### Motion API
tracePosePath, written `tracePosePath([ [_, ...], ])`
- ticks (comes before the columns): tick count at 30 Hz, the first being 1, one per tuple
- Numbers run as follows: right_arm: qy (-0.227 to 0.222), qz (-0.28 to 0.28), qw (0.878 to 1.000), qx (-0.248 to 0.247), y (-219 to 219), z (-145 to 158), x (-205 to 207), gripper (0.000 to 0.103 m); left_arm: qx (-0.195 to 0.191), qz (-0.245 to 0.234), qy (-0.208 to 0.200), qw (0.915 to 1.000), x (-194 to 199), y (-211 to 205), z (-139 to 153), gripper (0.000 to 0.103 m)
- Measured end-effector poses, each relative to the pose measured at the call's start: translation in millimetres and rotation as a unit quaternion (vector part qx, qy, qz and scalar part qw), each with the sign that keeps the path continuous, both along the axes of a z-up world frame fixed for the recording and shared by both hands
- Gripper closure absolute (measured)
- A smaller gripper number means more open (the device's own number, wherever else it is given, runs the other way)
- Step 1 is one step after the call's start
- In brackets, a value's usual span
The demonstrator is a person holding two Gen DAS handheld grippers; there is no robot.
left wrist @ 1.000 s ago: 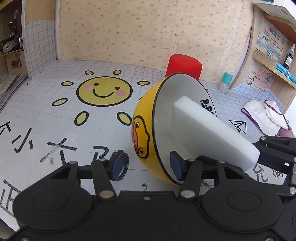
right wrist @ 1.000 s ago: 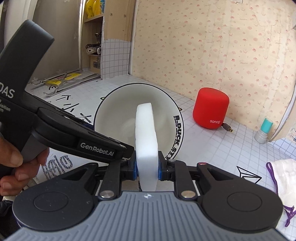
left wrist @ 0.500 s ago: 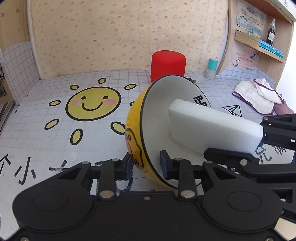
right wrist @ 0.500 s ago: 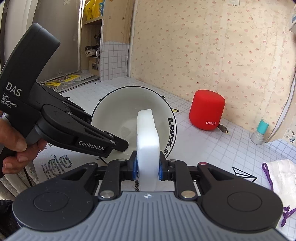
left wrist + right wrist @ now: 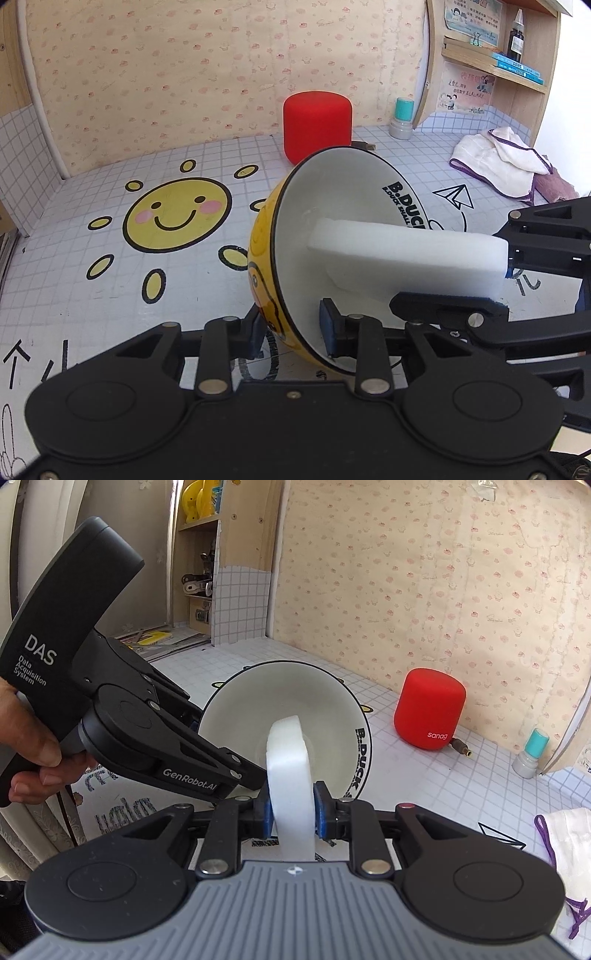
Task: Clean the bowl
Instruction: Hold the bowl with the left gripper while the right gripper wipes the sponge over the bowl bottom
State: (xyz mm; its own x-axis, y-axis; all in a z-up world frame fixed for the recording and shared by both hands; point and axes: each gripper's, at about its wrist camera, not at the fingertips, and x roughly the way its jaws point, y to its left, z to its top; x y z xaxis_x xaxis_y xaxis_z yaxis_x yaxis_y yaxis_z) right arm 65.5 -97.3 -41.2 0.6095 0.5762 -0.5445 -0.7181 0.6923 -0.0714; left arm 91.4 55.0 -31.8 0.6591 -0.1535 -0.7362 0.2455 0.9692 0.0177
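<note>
Bowl (image 5: 332, 236) is tilting on its side on the table, left jaws gripping its near rim, while right jaws are pressing the sponge (image 5: 290, 775) inside; wiping seems underway, unfinished

**Bright daylight, sharp centre, bowed edges**

Soft, even light is filling both views, looking brightest off to the right of the left tool (image 5: 291, 328), where the frame is washing out to white. The sponge (image 5: 406, 258) is glaring near-white, losing surface detail. Only faint shadows are lying on the counter (image 5: 110, 314) ahead of the tool. Fisheye distortion is bending the walls and shelves at the edges. Nothing is blurring.
</note>
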Motion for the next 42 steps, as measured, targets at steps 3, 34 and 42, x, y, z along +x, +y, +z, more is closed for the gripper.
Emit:
tracePosePath([
  [3,0.01,0.006,1.0,0.001,0,-1,2,0.08,-0.001,0.001,-0.001,1.0,0,0,-1,0.07],
  [34,-0.003,-0.025,1.0,-0.003,1,0,10,0.081,0.003,-0.001,0.001,1.0,0,-1,1,0.067],
  [42,0.006,-0.022,1.0,0.0,0,-8,11,0.081,-0.009,0.032,-0.008,0.9994,-3,-5,-1,0.06],
])
